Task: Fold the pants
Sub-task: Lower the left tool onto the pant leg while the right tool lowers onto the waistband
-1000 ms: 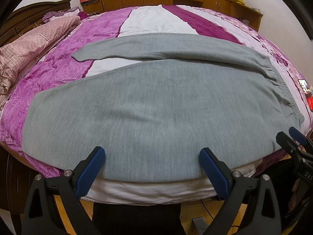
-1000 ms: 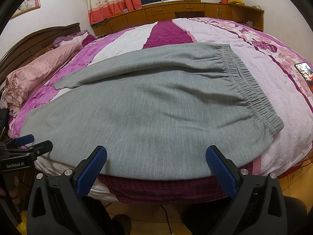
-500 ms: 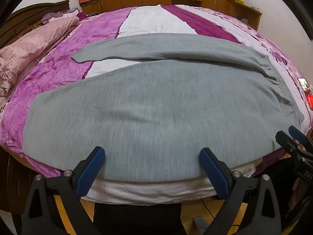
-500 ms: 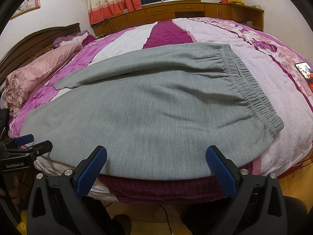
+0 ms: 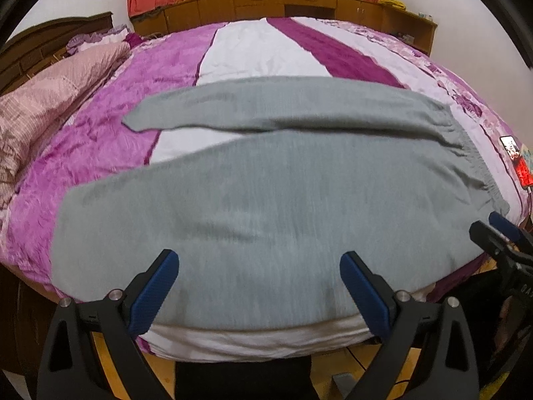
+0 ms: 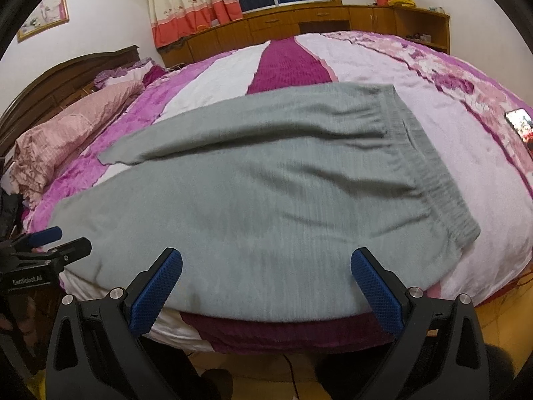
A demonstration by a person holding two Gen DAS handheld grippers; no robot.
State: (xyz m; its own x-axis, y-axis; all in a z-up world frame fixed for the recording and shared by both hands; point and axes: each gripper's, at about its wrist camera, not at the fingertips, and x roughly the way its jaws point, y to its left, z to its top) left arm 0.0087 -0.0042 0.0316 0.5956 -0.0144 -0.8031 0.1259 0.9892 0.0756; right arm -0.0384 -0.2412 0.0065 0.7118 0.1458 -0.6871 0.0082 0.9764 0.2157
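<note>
- The pants [image 5: 266, 206] lie flat on the bed [image 5: 260, 50], with no fold made. The waistband [image 6: 429, 180] is at the right, and the two legs run to the left and open apart like a V. The near leg reaches the front edge of the bed.
- The left gripper [image 5: 258, 286] has its fingers wide apart and holds nothing. It hangs at the front edge, over the near leg but not touching it as far as I can see.
- The right gripper [image 6: 266, 280] is also wide apart and empty, in front of the hip part of the pants.
- Risk: the fingers can catch the bedcover [image 5: 100, 140] together with the grey cloth, because the cloth lies tight on it. Then the cover rises with the fold.
- Risk: a finger can take only the top layer of the leg. The lower layer then stays behind and the fold becomes crooked.
- Risk: the near leg lies on the edge, so a pull toward the person can drag the pants off the bed.
- Risk: if the two grippers lift at different heights, the legs do not meet evenly, because the far leg [image 5: 266, 106] lies at an angle.
- A phone [image 6: 518, 120] lies at the right of the bed, well apart from the waistband; I judge it is little danger.
</note>
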